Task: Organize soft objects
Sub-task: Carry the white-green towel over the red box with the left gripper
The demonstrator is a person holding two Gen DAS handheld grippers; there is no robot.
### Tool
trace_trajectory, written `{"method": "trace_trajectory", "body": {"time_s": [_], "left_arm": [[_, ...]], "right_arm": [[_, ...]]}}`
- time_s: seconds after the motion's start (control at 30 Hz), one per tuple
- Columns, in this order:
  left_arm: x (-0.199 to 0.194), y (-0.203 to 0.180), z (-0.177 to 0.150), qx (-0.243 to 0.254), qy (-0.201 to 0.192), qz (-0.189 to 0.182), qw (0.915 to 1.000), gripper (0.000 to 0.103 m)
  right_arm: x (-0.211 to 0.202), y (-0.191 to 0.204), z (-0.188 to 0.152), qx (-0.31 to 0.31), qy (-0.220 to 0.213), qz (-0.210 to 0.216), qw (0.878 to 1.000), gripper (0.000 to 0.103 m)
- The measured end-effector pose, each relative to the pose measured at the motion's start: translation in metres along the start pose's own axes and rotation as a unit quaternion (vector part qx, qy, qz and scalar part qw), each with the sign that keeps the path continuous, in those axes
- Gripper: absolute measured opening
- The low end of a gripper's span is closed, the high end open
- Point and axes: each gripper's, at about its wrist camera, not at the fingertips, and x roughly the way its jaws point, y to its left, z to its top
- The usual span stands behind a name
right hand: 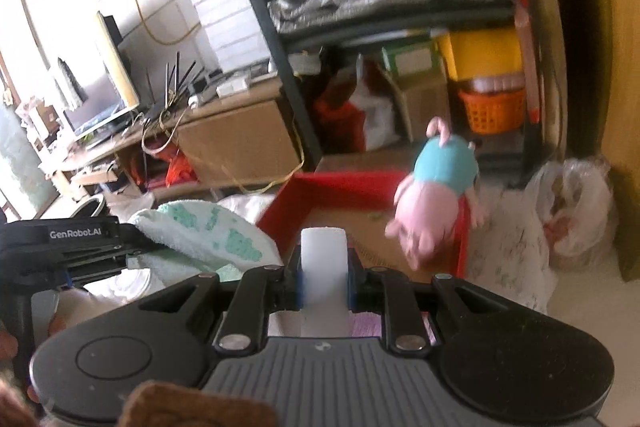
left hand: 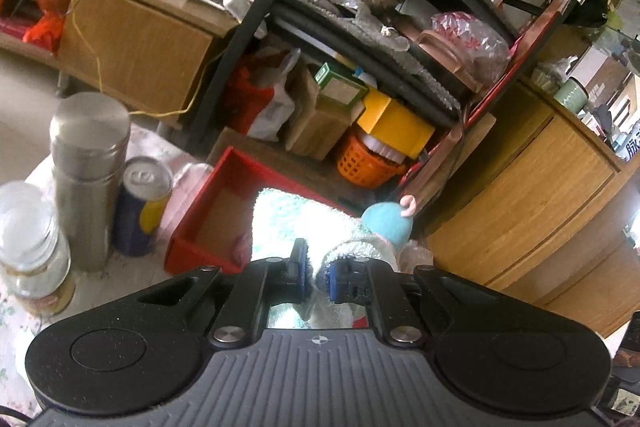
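My left gripper [left hand: 315,273] is shut on a white towel with green print [left hand: 288,223], which bunches up in front of its blue pads. In the right wrist view the same towel [right hand: 200,235] hangs from the left gripper [right hand: 134,255] at the left. Beyond it stands an open red box [left hand: 208,215] with a cardboard floor [right hand: 360,227]. A pink pig plush in a blue shirt [right hand: 436,195] is head down at the box's right wall, blurred; whether it rests or hangs I cannot tell. My right gripper [right hand: 323,287] is shut on a white strip [right hand: 323,251] that sticks up between its pads.
A steel flask [left hand: 88,179], a blue and yellow can [left hand: 142,203] and a glass jar [left hand: 30,247] stand left of the box. Behind are a crowded black shelf [left hand: 248,27], an orange basket [right hand: 492,111] and wooden cabinets [left hand: 532,207]. A plastic bag [right hand: 576,211] lies at the right.
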Motion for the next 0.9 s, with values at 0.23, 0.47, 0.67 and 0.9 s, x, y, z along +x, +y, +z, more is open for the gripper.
{"method": "trace_trajectory", "body": {"time_s": [0.23, 0.47, 0.67, 0.9], "left_arm": [[0.011, -0.011, 0.007, 0.027, -0.013, 0.014, 0.9995, 0.007], [0.024, -0.023, 0.011, 0.057, -0.022, 0.036, 0.9975, 0.007], [0.035, -0.028, 0.018, 0.069, -0.029, 0.049, 0.9960, 0.008], [0.045, -0.034, 0.024, 0.086, -0.039, 0.069, 0.9931, 0.008]], "right_arm": [[0.002, -0.005, 0.013, 0.003, -0.029, -0.020, 0.999, 0.000], [0.007, -0.002, 0.027, -0.014, -0.060, -0.045, 0.997, 0.000], [0.018, 0.002, 0.038, -0.018, -0.070, -0.049, 0.996, 0.000], [0.029, 0.008, 0.046, -0.035, -0.083, -0.064, 0.994, 0.000]]}}
